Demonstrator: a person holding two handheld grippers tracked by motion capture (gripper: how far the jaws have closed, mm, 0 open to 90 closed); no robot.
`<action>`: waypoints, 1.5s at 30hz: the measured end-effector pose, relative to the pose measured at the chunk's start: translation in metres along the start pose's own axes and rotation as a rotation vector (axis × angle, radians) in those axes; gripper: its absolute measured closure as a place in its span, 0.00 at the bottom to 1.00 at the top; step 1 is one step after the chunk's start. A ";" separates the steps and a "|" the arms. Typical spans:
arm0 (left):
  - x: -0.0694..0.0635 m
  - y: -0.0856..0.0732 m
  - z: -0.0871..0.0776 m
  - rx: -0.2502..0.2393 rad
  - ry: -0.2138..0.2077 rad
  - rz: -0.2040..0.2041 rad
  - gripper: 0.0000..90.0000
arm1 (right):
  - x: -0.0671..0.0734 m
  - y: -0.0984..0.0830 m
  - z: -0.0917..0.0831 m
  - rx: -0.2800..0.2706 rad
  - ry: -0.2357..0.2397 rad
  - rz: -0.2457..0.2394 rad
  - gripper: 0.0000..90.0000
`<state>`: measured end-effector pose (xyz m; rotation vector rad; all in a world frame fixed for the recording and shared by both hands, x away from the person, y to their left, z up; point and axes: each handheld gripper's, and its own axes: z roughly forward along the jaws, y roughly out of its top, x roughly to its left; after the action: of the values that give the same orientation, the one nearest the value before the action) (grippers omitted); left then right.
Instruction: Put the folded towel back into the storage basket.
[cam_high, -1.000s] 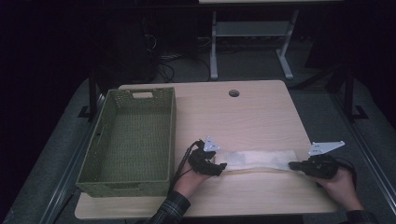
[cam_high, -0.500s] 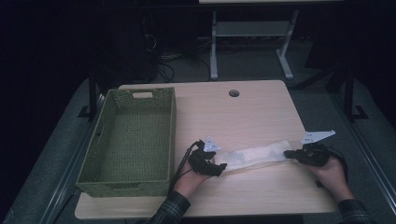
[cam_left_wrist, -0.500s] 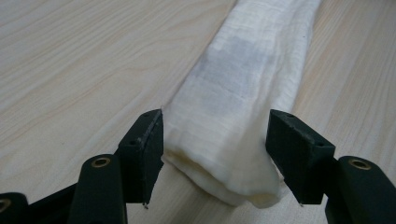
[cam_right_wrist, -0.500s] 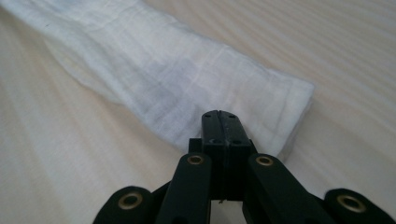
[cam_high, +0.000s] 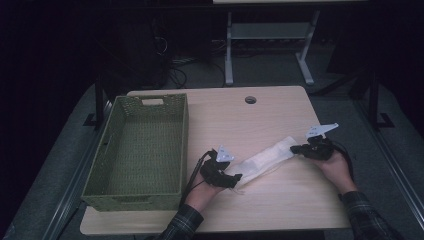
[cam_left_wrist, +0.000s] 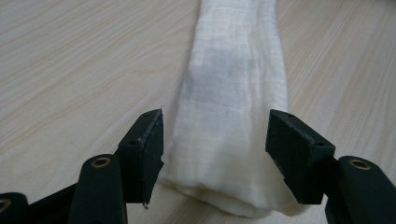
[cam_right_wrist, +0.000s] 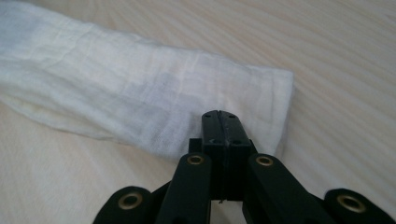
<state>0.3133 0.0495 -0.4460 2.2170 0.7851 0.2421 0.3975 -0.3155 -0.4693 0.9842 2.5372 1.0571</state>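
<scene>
The folded cloth (cam_high: 264, 160) is judged soft and limp — best taken at its ends: right gripper (cam_right_wrist: 219, 119) clamped on one, left gripper (cam_left_wrist: 215, 149) spread wide around the other.

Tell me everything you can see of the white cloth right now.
The white cloth is a thin, gauzy fabric folded into a long narrow strip, lying diagonally on the wooden table. The left tongs straddle its near end, pads apart at the edges. The right tongs are shut over its far end. A faint grey patch shows through the layers.
</scene>
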 end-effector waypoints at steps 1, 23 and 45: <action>0.000 0.000 0.000 -0.001 0.000 -0.001 0.41 | -0.002 0.003 0.003 -0.005 0.008 0.011 1.00; 0.011 0.021 0.013 0.023 0.041 -0.009 0.99 | -0.004 0.011 -0.010 -0.091 -0.002 0.046 0.59; 0.002 0.007 0.024 0.138 -0.082 0.034 1.00 | -0.004 0.014 -0.010 -0.097 -0.011 0.035 0.40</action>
<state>0.3272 0.0328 -0.4577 2.3560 0.7390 0.1152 0.4030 -0.3164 -0.4525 1.0095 2.4429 1.1686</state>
